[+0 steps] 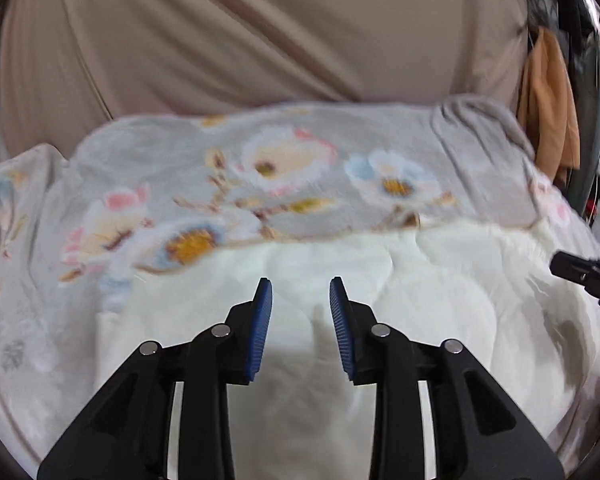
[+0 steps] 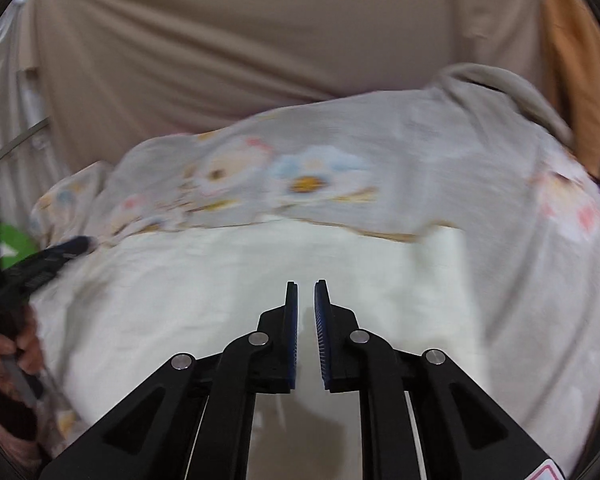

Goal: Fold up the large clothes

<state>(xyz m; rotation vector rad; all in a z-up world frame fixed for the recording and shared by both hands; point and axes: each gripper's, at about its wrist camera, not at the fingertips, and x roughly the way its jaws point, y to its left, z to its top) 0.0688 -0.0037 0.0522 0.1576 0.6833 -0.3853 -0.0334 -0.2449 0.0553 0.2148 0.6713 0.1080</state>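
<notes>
A large blanket lies spread in front of me, grey with a flower print (image 1: 260,168) on one side and white fleece (image 1: 420,280) on the other. The white side is turned up nearest me in both views (image 2: 220,280). My left gripper (image 1: 301,284) is open and empty just above the white fleece. My right gripper (image 2: 306,286) hangs above the white part with its jaws a narrow gap apart and nothing between them. The right gripper also shows at the right edge of the left wrist view (image 1: 588,276). The left gripper, held by a hand, shows at the left edge of the right wrist view (image 2: 40,264).
A beige curtain (image 1: 260,32) hangs behind the blanket. An orange cloth (image 1: 548,108) hangs at the back right. Something green (image 2: 12,244) shows at the left edge of the right wrist view.
</notes>
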